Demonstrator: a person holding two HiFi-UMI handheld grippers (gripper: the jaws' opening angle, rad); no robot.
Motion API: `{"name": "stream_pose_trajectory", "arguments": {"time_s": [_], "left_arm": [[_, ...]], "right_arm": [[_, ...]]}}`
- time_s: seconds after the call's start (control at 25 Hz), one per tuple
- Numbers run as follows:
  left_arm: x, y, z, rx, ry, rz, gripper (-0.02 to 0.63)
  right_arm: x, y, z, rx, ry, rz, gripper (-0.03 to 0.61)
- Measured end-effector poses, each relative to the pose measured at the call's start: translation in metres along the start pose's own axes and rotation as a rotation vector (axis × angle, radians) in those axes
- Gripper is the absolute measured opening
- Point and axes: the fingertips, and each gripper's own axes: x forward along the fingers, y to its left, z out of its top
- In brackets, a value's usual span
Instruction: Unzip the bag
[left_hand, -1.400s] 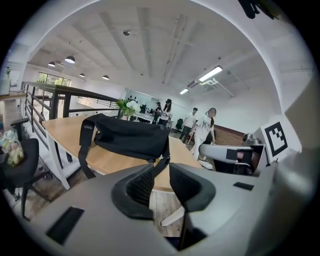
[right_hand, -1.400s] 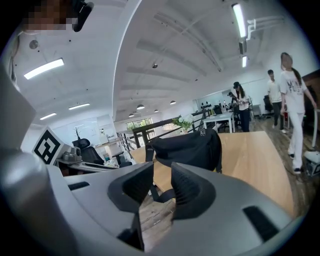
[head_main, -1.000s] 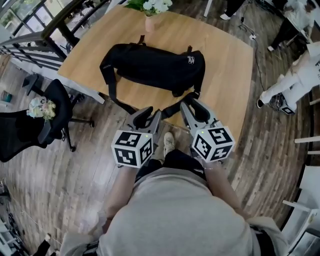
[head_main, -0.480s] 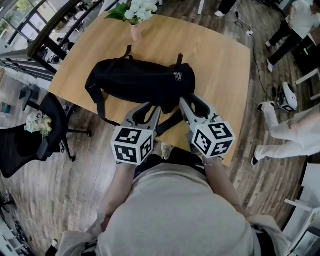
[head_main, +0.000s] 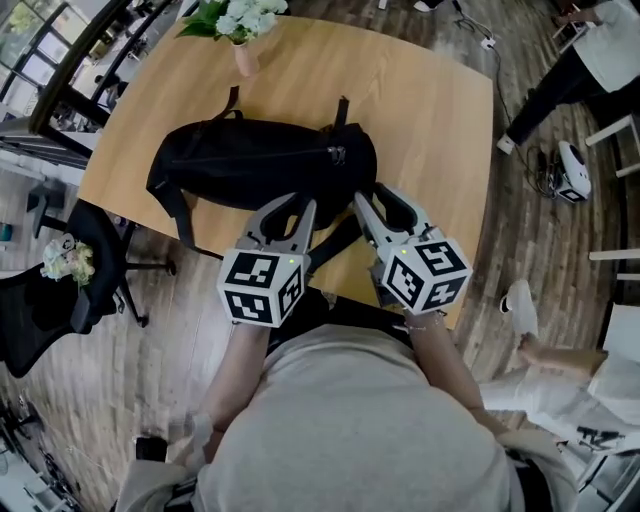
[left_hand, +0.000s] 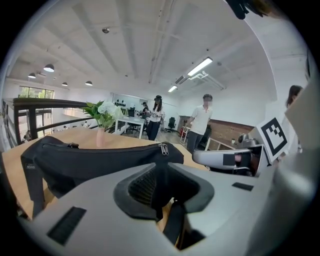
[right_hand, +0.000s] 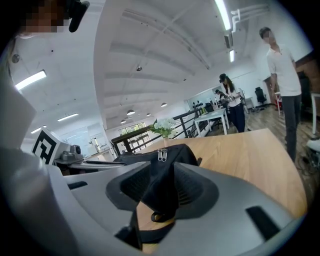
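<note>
Bag (head_main: 255, 170), one, black, lies on one table (head_main: 430, 110). I hold two grippers at its near side: left gripper (head_main: 285, 208) spread, just closing; right gripper (head_main: 378, 200) spread, just opening, bag's end between.

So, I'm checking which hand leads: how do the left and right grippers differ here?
The left gripper faces the long near side of the bag; the right gripper faces its end corner. The left gripper's jaws have just been closing, the right gripper's opening. Shared: both aim just below the zipper pulls, jaws apart, black bag fabric showing in each gap, nothing clearly gripped.
</note>
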Motion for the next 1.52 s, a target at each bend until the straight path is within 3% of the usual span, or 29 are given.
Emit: {"name": "stream_pose_trajectory", "arguments": {"time_s": [0.2,0.56,0.84,1.0,1.2,1.32,1.52], "left_arm": [[0.013,0.002,0.003,0.026,0.019,-0.022,0.083],[0.032,0.003,0.019,0.159,0.045,-0.101,0.083],[0.046,-0.002,0.030,0.352,0.059,-0.170,0.084],[0.052,-0.005,0.030,0.402,0.074,-0.206,0.084],[0.057,-0.014,0.029,0.436,0.086,-0.261,0.084],[0.061,-0.016,0.029,0.522,0.087,-0.270,0.084],[0.068,-0.023,0.027,0.731,0.096,-0.295,0.115]], "right_arm": [[0.007,-0.006,-0.001,0.024,0.014,-0.014,0.140],[0.022,-0.016,0.000,0.112,0.008,-0.080,0.170],[0.032,-0.022,0.004,0.129,-0.001,-0.129,0.175],[0.037,-0.025,0.001,0.145,0.005,-0.148,0.175],[0.041,-0.027,-0.004,0.165,-0.004,-0.166,0.121],[0.042,-0.025,-0.003,0.183,-0.012,-0.166,0.084],[0.042,-0.026,-0.003,0.202,-0.011,-0.165,0.080]]}}
